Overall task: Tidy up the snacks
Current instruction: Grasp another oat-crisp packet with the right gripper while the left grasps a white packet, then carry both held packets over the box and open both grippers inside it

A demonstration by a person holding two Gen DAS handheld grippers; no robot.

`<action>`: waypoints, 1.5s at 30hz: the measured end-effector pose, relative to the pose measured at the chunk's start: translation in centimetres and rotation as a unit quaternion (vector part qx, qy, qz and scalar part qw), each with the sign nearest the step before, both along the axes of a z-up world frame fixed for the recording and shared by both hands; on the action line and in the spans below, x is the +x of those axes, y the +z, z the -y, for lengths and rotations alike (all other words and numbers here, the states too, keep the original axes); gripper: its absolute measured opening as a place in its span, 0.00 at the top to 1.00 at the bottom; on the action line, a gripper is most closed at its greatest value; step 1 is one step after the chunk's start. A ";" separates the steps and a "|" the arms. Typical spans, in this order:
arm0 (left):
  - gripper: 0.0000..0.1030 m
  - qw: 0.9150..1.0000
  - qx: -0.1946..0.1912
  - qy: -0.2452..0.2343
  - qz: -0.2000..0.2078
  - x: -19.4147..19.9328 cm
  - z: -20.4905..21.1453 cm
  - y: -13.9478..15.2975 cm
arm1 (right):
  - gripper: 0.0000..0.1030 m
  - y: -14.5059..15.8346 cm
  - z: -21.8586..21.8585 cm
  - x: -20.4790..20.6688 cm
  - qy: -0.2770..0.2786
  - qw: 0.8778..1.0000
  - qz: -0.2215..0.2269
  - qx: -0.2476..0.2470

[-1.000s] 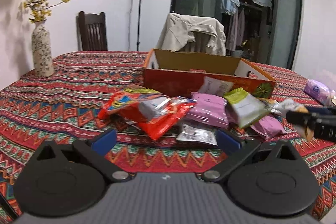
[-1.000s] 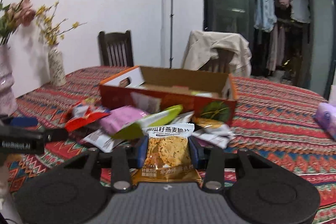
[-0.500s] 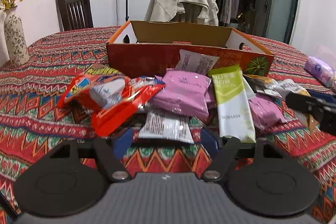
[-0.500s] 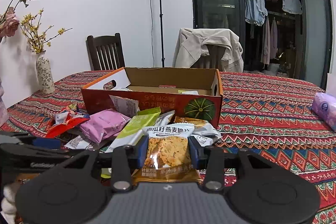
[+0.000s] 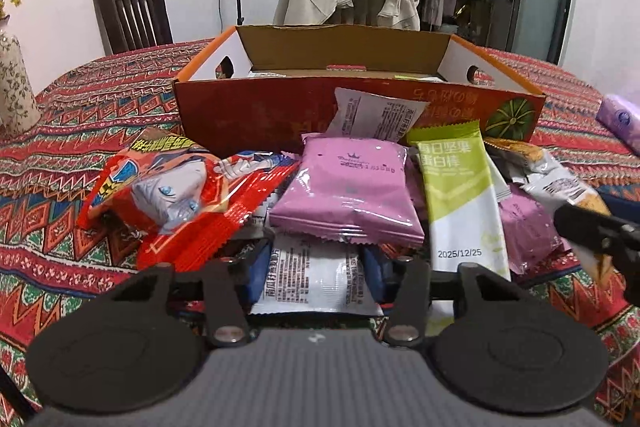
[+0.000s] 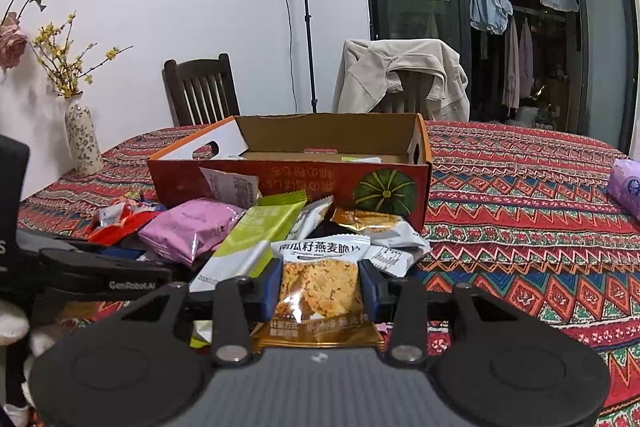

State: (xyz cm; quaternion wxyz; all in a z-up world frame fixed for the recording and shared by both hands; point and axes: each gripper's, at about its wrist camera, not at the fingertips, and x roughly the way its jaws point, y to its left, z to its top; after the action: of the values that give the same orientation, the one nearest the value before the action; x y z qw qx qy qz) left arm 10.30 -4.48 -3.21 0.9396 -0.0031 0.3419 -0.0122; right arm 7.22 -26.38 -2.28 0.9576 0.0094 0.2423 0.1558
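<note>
An open orange cardboard box (image 5: 256, 115) stands on the table with a pile of snack packets in front of it: a red packet (image 5: 180, 203), a pink packet (image 5: 344, 187), a green bar (image 5: 456, 187). My left gripper (image 5: 314, 267) has its fingers on both sides of a white printed packet (image 5: 312, 279) lying under the pink one. My right gripper (image 6: 318, 287) is shut on an oat crisp packet (image 6: 320, 291), held just in front of the pile. The box (image 6: 304, 183) also shows in the right wrist view, with a few items inside.
A patterned tablecloth (image 6: 520, 211) covers the table. A flower vase (image 6: 82, 139) stands at the far left. A purple tissue pack (image 6: 626, 187) lies at the right. Two chairs stand behind the table, one draped with a beige jacket (image 6: 400, 75).
My left gripper has moved forward into the pile and its fingers have narrowed around the white printed packet. My right gripper holds the oat crisp packet and has shifted slightly.
</note>
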 end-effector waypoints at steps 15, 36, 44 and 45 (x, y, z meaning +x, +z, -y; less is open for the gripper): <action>0.57 0.999 -0.017 -0.004 0.040 -4.6 -1.5 1.9 | 0.61 0.8 -0.6 -1.8 0.001 1.000 0.011 -0.003; 0.58 0.988 -0.022 -0.002 0.154 -4.2 -2.4 9.0 | 0.61 5.8 -1.9 0.1 -0.003 0.998 0.068 -0.014; 0.58 0.985 -0.019 0.011 0.170 1.9 -1.4 11.0 | 0.61 8.0 -3.1 6.4 -0.015 0.997 0.077 -0.015; 0.58 0.985 -0.018 0.015 0.169 2.7 -1.4 11.2 | 0.61 8.2 -3.2 7.4 -0.018 0.997 0.076 -0.015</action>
State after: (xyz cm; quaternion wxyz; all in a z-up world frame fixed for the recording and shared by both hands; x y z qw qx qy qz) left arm 12.97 -3.12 7.97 0.9839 -0.0234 0.1773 -0.0048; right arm 14.61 -23.17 5.96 0.9759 -0.0127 0.1709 0.1348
